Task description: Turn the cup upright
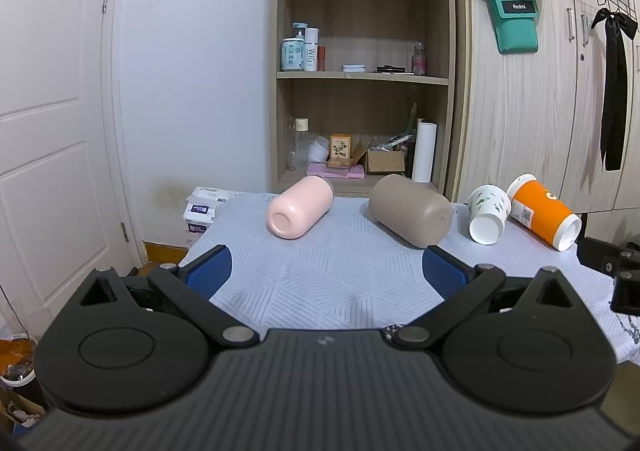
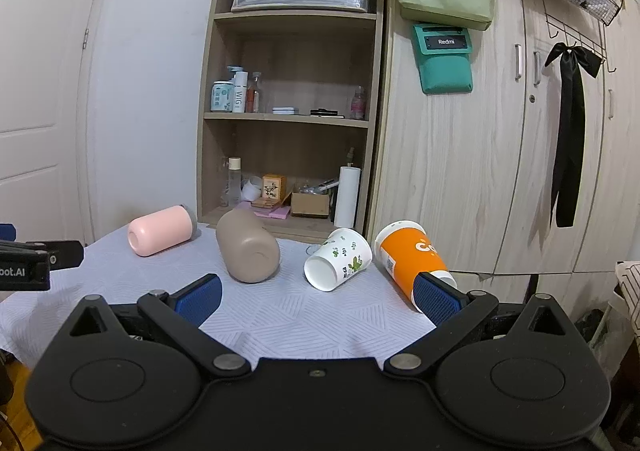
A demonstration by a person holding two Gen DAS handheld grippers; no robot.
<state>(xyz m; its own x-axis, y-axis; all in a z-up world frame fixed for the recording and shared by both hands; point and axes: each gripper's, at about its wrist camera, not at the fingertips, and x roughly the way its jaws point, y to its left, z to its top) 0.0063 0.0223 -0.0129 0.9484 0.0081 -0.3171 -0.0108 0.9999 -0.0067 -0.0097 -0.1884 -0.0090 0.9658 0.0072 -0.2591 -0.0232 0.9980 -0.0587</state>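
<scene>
Four cups lie on their sides across the middle of the frame, none righted yet, so this looks like the approach stage with nothing grasped. Far left, the pink cup [image 1: 300, 207] points its base toward the camera, its mouth facing away and hidden. Next, the taupe cup [image 1: 410, 211] lies tipped too, base toward us in the right wrist view, contents impossible to tell. Then the white leaf-print cup [image 2: 338, 265], bottom end toward the lens; whether anything is inside cannot be seen. Rightmost, the orange cup [image 2: 412, 261] rests just beside it, its near end partly behind a blue pad. All sit on the pale cloth [image 1: 332, 275]. The left gripper [image 1: 326, 275] hangs wide apart, low centre, holding nothing, aimed between pink and taupe. The right gripper [image 2: 316, 297] is equally wide and empty, lined up nearest the white cup. Next move, I reckon: pick one cup, close across its body, then rotate the wrist until the mouth faces up.
</scene>
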